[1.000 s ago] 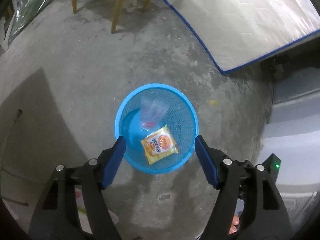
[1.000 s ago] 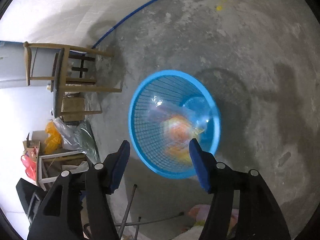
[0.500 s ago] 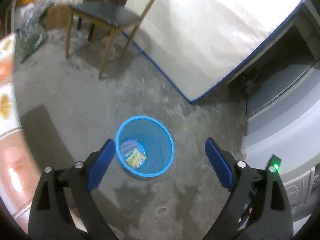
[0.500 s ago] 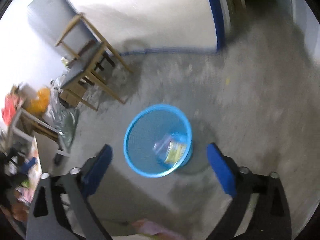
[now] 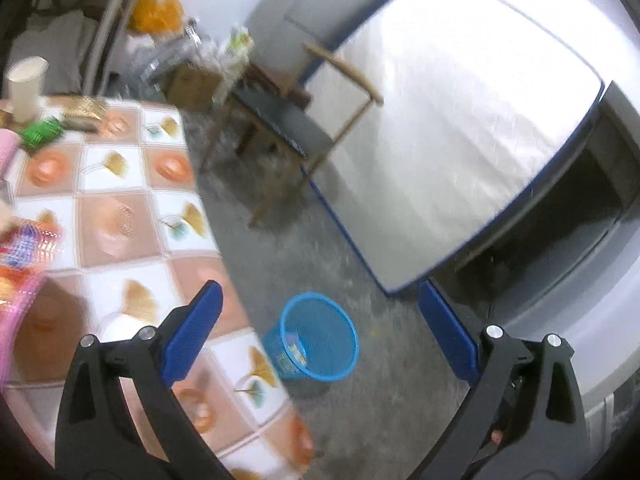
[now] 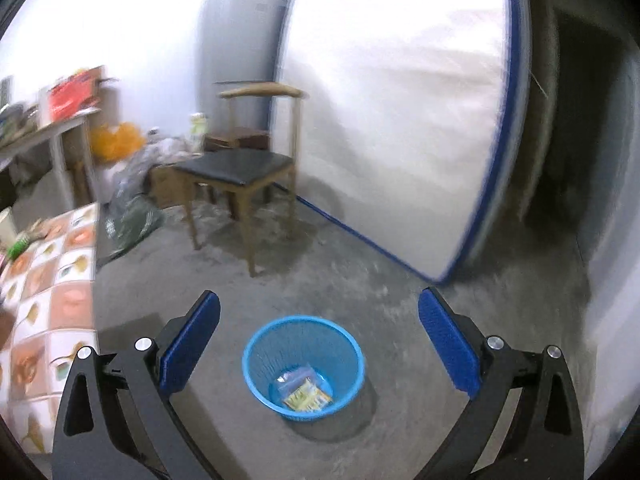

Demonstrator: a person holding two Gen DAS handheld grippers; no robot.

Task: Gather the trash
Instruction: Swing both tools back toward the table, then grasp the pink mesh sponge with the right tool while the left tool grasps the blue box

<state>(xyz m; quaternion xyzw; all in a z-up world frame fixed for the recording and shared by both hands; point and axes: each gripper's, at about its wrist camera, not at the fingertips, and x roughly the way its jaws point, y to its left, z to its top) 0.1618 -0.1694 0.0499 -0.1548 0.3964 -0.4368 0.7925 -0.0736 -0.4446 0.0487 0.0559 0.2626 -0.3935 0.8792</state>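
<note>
A blue mesh trash basket (image 5: 320, 308) stands on the concrete floor beside the table; it also shows in the right wrist view (image 6: 256, 376). A yellow snack packet (image 6: 307, 395) and a clear wrapper (image 6: 296, 376) lie inside it. My left gripper (image 5: 318, 332) is open and empty, high above the basket and the table edge. My right gripper (image 6: 318, 340) is open and empty, high above the basket. On the table (image 5: 120, 216) lie a green wrapper (image 5: 40, 133), a gold packet (image 5: 84, 114), a white paper cup (image 5: 26, 80) and a red-orange mesh item (image 5: 28, 244).
A wooden chair with a dark seat (image 6: 236, 168) stands beyond the basket. A white mattress with blue trim (image 6: 400, 120) leans against the wall. Bags and boxes (image 6: 132, 216) pile at the back left, near a side table (image 6: 52, 128).
Both grippers have risen and tilted up from just above the basket. The basket now looks small and the table and room have come into view. Both stay open.
</note>
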